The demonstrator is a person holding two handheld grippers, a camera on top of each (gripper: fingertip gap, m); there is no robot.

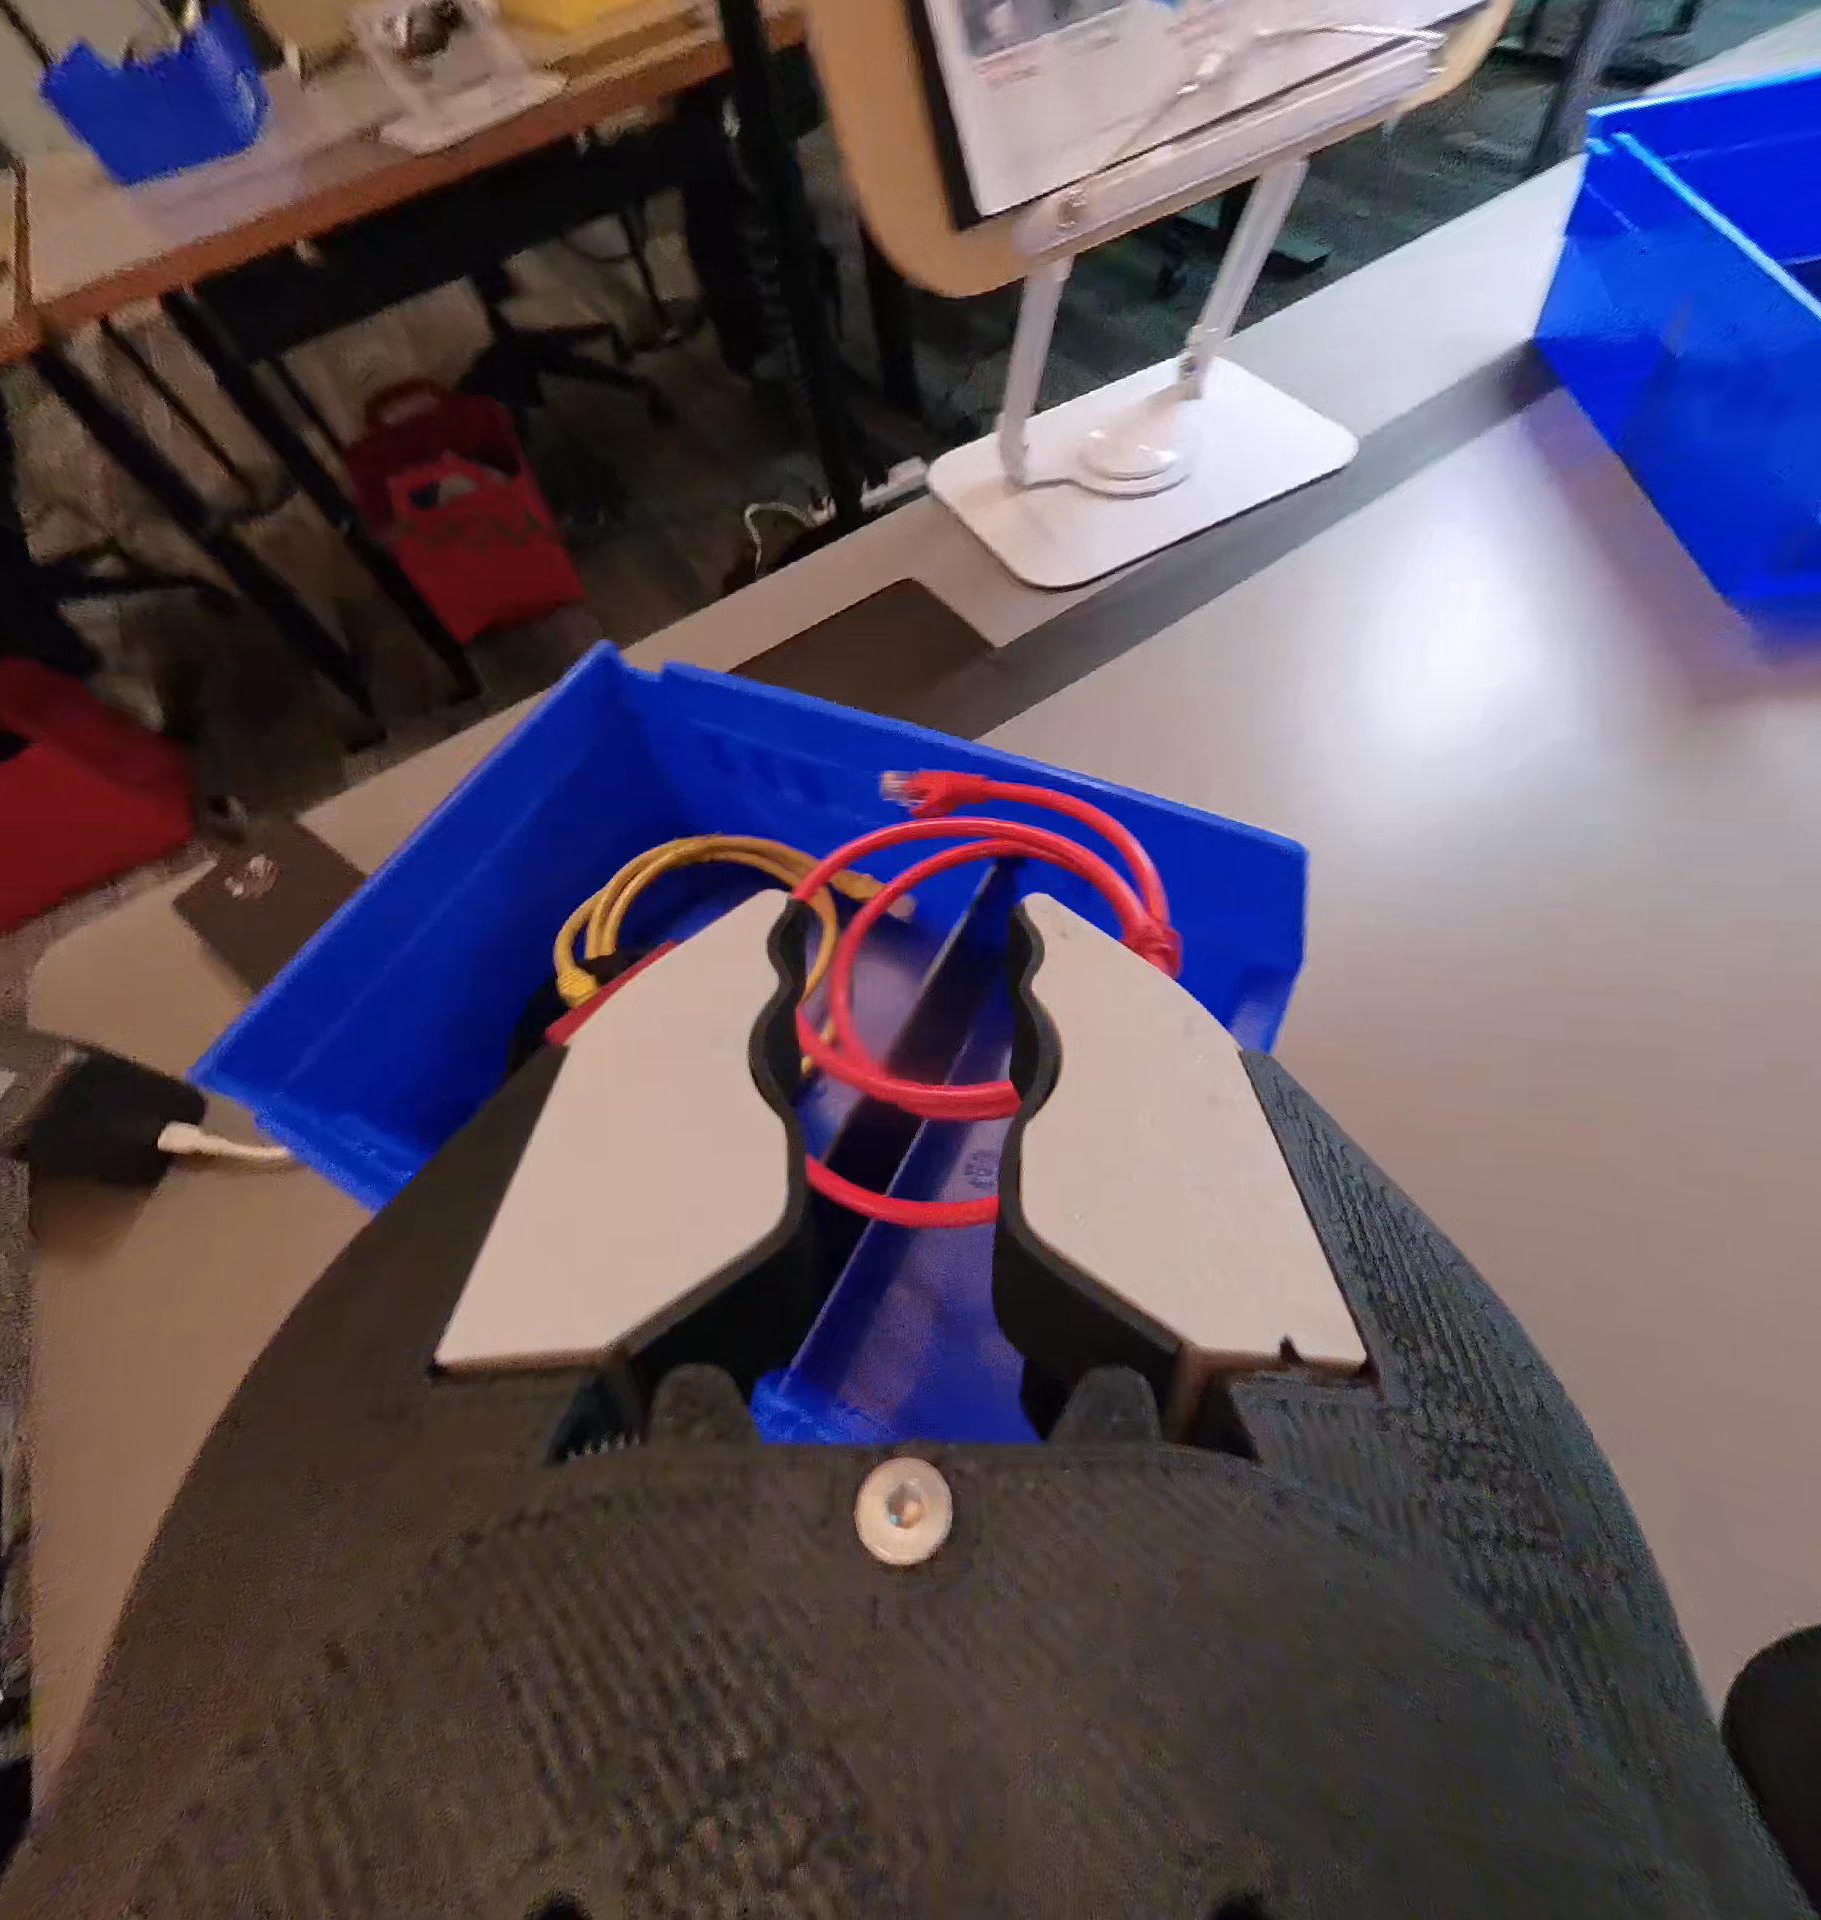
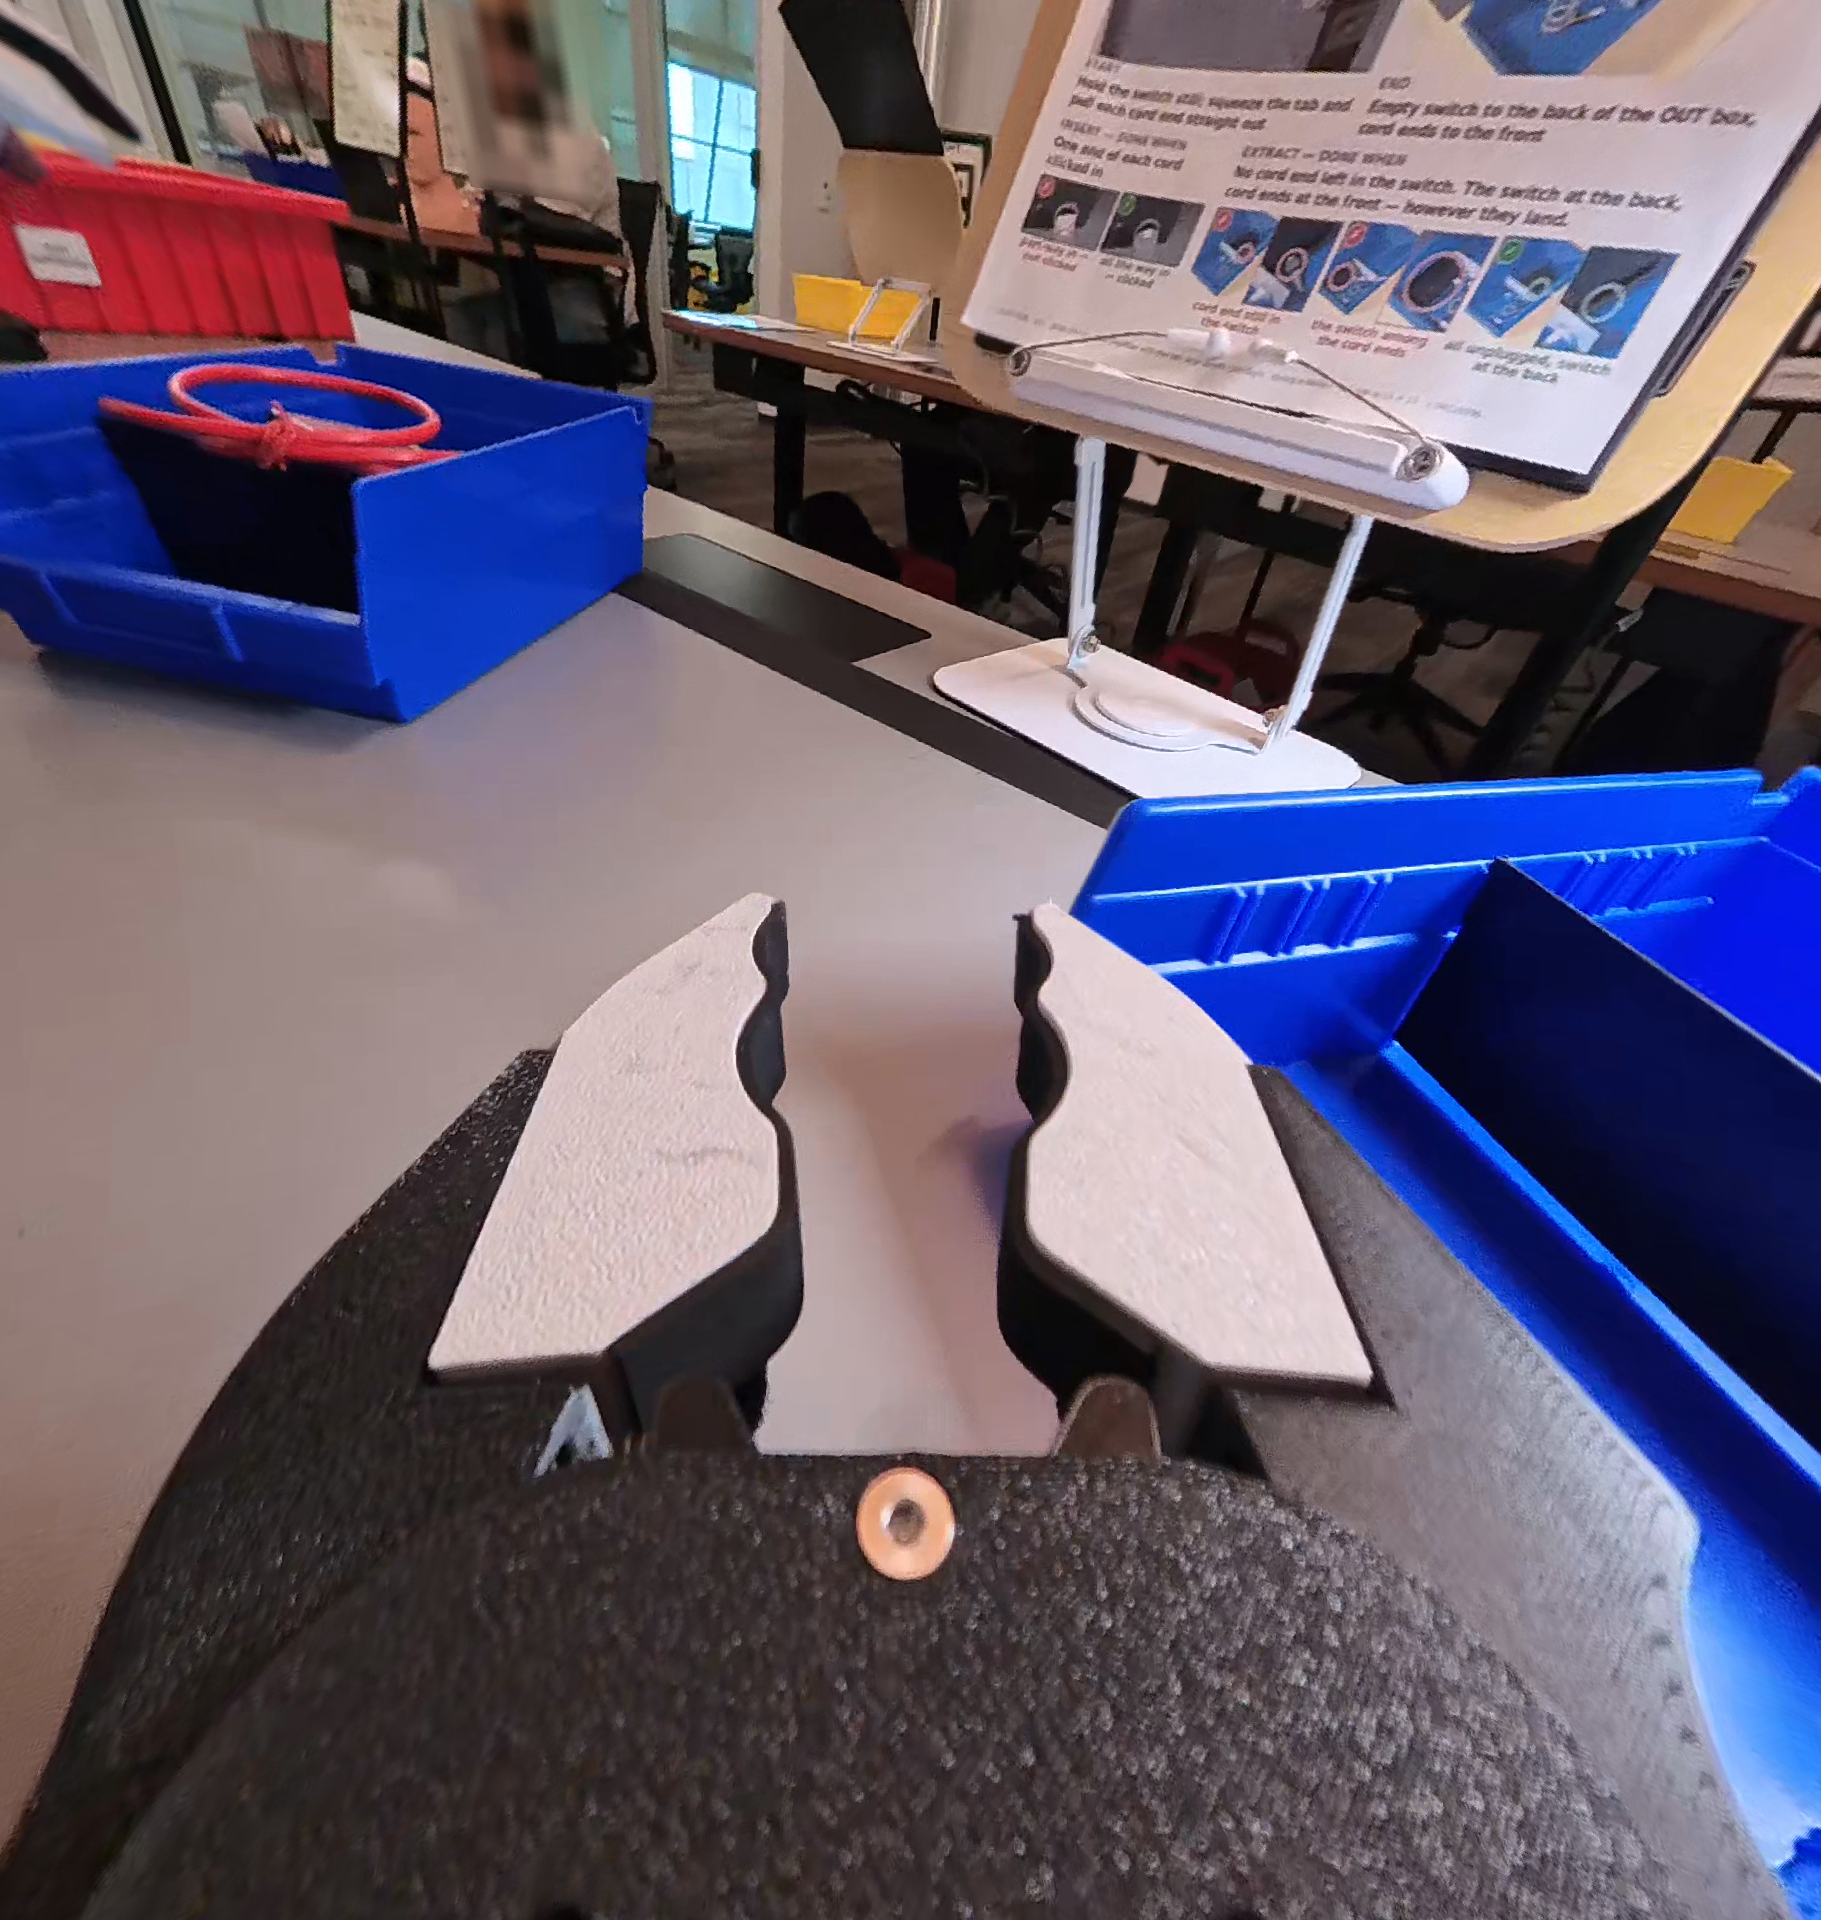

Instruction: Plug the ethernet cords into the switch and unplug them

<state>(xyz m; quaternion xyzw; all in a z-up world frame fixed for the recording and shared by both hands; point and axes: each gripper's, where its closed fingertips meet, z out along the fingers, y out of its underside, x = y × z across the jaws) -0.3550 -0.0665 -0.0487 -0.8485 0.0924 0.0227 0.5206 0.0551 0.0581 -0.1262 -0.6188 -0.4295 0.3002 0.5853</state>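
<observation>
Red and yellow cord coils are seen lying in a blue bin (image 1: 386, 997) directly ahead of and below the left gripper (image 1: 901, 914), whose jaws are held apart with nothing between the pads. The red ethernet cord (image 1: 916, 1091) is draped across the bin's divider (image 1: 937, 1039), which runs lengthwise away from the gripper, so that the loops are crossed almost square by the gap between the fingers; one clear plug end (image 1: 901, 787) is raised toward the far wall. The yellow ethernet cord (image 1: 677, 873) is coiled in the left compartment, beside a dark object with a red edge (image 1: 615, 997) that may be the switch, though this cannot be confirmed. The left gripper is judged much the nearer to the cords. The right gripper (image 2: 901, 925) is held over the bare grey table (image 2: 366, 935), likewise parted and empty, beside a second blue bin (image 2: 1301, 997) in which no cord is seen. Counted: two grippers, two blue bins on this table, one red cord, one yellow cord, and one document stand (image 2: 1145, 717) at the table's far edge.
</observation>
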